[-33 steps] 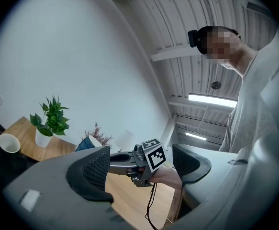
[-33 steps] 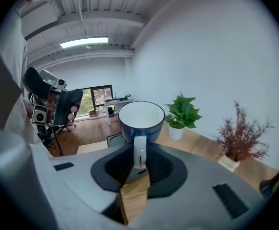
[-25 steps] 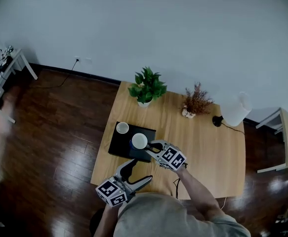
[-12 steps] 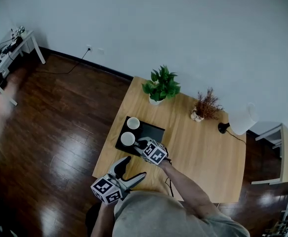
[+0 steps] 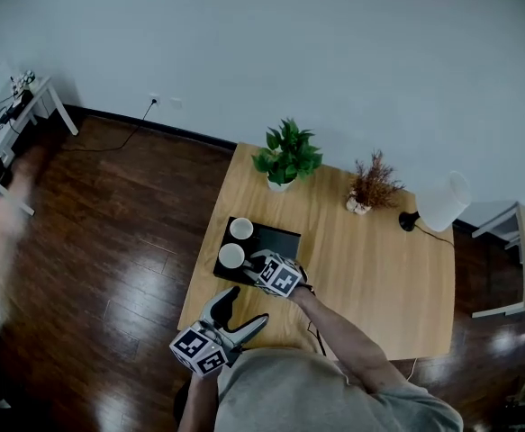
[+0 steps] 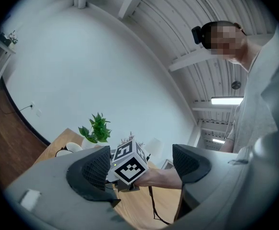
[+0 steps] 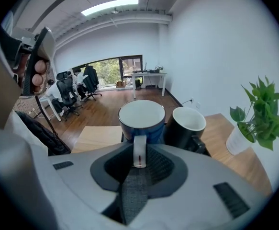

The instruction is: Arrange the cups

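Observation:
A blue cup [image 7: 141,120] with a white inside is low over the black tray [image 5: 276,239], at the tray's near left part. Its white handle [image 7: 139,150] sits between the jaws of my right gripper [image 7: 139,163], which is shut on it. A black cup [image 7: 187,126] stands right beside it, almost touching. In the head view the held blue cup [image 5: 231,256] is just in front of the black cup [image 5: 241,229], and the right gripper [image 5: 249,262] points down at the tray. My left gripper [image 5: 241,309] hovers open and empty over the table's near left edge; the left gripper [image 6: 141,166] looks level toward the right hand.
On the wooden table [image 5: 370,277] a green potted plant [image 5: 286,156] stands behind the tray, with a dried-flower pot [image 5: 368,187] and a white lamp [image 5: 442,203] further right. A cable [image 5: 319,336] lies near the front edge. A white desk [image 5: 14,106] stands far left.
The right gripper has carried the blue cup left and down, from the tray's middle to a spot beside the black cup. The left gripper has shifted slightly.

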Demonstrator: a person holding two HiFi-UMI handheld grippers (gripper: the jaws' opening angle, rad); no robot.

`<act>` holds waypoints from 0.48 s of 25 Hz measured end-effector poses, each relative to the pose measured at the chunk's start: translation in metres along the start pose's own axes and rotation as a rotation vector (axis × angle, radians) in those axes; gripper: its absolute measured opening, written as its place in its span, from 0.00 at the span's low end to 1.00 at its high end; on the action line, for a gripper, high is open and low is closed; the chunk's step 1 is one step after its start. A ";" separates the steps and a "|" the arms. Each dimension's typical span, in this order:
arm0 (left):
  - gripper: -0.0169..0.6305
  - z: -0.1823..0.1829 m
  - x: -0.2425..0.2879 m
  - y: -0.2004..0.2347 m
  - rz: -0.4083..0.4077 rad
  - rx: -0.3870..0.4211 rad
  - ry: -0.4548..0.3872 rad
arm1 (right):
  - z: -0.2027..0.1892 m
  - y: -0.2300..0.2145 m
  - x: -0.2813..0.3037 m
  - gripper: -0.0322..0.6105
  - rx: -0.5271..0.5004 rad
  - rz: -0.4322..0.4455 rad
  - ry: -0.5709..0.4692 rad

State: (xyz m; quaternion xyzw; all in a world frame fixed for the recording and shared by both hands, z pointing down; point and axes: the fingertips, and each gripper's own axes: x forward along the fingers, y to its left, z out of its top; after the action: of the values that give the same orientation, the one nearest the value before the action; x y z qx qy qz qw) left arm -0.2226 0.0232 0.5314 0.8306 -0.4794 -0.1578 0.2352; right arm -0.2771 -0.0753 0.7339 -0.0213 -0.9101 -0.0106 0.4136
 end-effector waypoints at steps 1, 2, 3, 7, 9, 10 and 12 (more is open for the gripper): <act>0.63 0.000 0.002 -0.001 -0.004 0.003 0.002 | 0.000 0.000 0.000 0.19 0.005 0.003 0.008; 0.63 0.001 0.004 -0.003 -0.009 0.006 0.003 | 0.001 0.000 -0.002 0.20 0.013 0.002 0.014; 0.63 0.001 0.007 -0.004 -0.014 0.011 0.005 | 0.001 0.000 -0.005 0.21 0.019 -0.003 0.015; 0.63 0.004 0.016 -0.011 -0.040 0.027 0.016 | -0.006 0.000 -0.020 0.23 0.037 -0.028 -0.003; 0.63 0.004 0.021 -0.013 -0.055 0.031 0.026 | -0.011 -0.001 -0.032 0.23 0.057 -0.042 -0.032; 0.63 0.004 0.024 -0.014 -0.062 0.034 0.032 | -0.012 -0.002 -0.041 0.23 0.071 -0.053 -0.058; 0.63 0.006 0.030 -0.016 -0.076 0.040 0.042 | -0.006 -0.005 -0.065 0.23 0.117 -0.079 -0.135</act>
State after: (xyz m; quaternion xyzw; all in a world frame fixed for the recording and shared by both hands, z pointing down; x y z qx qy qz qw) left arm -0.1997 0.0026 0.5168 0.8560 -0.4454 -0.1396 0.2223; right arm -0.2302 -0.0824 0.6894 0.0383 -0.9351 0.0277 0.3513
